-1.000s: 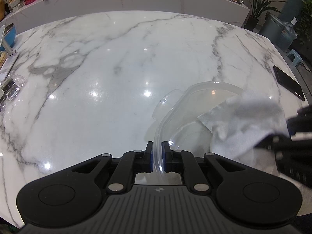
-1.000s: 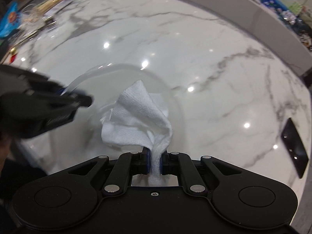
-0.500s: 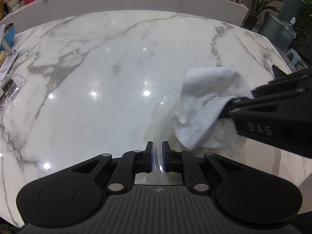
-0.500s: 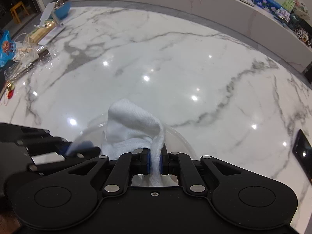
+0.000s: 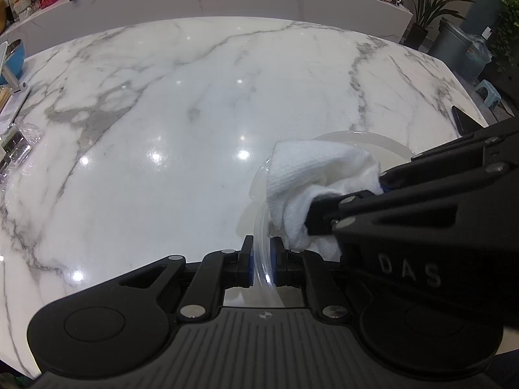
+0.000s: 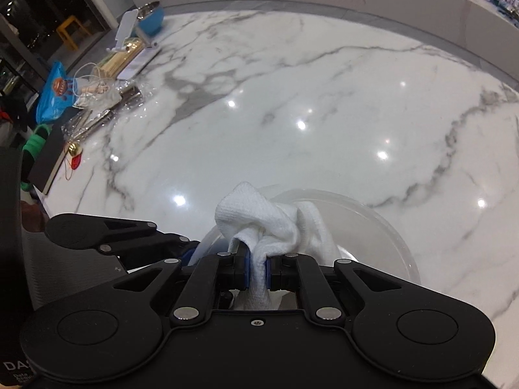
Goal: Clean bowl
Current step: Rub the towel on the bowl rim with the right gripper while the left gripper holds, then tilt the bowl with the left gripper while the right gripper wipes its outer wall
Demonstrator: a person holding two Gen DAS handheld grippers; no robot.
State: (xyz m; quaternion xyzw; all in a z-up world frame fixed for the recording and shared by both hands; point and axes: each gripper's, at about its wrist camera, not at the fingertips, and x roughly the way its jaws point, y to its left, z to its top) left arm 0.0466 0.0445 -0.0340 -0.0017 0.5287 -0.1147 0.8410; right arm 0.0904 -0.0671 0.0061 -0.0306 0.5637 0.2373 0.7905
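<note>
Left wrist view: the left tool (image 5: 261,261) is clenched on the rim of the clear bowl (image 5: 366,141), the thin see-through wall passing between its blue pads and curving away. The bowl is round, shallow and glossy, made of transparent plastic or glass; which of the two cannot be told. Inside the bowl, just past the pinched rim, a bunched white cloth (image 5: 319,181) with a fine waffle weave presses against the wall. The right tool (image 5: 378,191), black, with pale letters moulded on its side, reaches into the bowl from the right and grasps the cloth, its tip buried in the folds.

Right wrist view: the right tool (image 6: 258,272) is shut tight on a twisted neck of the cloth (image 6: 269,220), which bulges out beyond the pads and fills the near side of the bowl (image 6: 386,223). The left tool (image 6: 191,253) holds the bowl's rim at the left, close beside the cloth.

The bowl rests on the bench (image 5: 194,113), a polished white marble slab with grey veins and bright lamp reflections. Far left of the bowl, at the bench's edge, lie a blue bag (image 6: 53,95), crumpled clear wrapping (image 6: 107,110) and a blue dish (image 6: 150,17). To the bowl's right a dark phone (image 5: 462,120) lies flat near the bench's edge.
</note>
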